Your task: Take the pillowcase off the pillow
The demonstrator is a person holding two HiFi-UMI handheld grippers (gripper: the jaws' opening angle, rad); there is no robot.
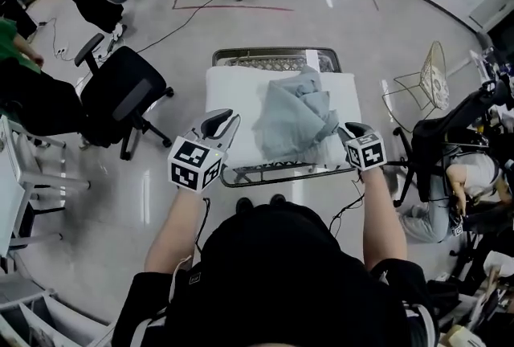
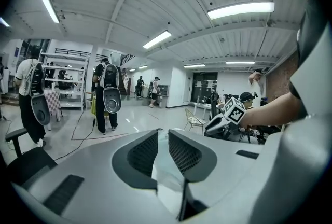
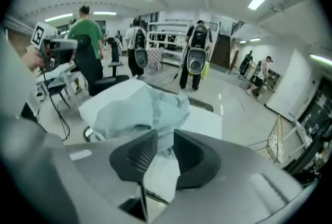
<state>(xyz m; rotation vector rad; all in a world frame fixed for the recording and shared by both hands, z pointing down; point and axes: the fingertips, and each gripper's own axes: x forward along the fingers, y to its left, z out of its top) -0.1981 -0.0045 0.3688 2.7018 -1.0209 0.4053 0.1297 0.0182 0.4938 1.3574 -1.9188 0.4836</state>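
Pillowcase bunches on pillow, seemingly pinched by right claw.

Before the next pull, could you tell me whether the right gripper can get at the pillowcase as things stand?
Very likely yes: the pillowcase lies bunched on top of the pillow, its near corner reaches the right gripper, and fabric already sits between the jaws. Nothing is in the way.

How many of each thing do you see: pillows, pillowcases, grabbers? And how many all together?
pillow: 1
pillowcase: 1
grippers: 2, left gripper and right gripper
Total: 4
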